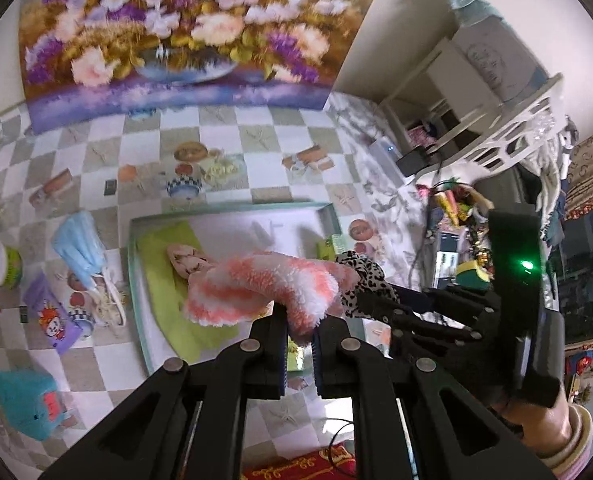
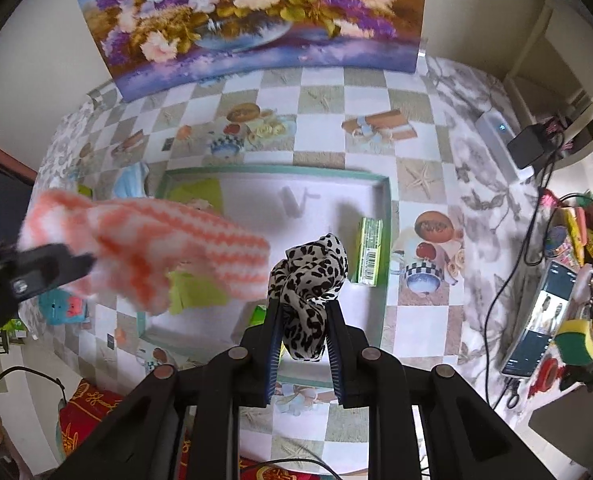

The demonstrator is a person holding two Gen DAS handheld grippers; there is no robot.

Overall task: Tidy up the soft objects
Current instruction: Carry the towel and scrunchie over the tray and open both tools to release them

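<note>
1. Tray (image 2: 384, 240) sits mid-table, picture (image 2: 256, 20) propped behind it at the wall.
2. In tray: cloth (image 1: 156, 248) at left end, small box (image 2: 369, 256) along right wall.
3. Left of tray: face mask (image 1: 78, 252), plush toy (image 1: 28, 408) nearer the camera.
4. Sock (image 1: 264, 288) and scarf (image 2: 312, 280) hang above tray, sock to the left.
5. Phone (image 2: 536, 320) well right of tray.
</note>
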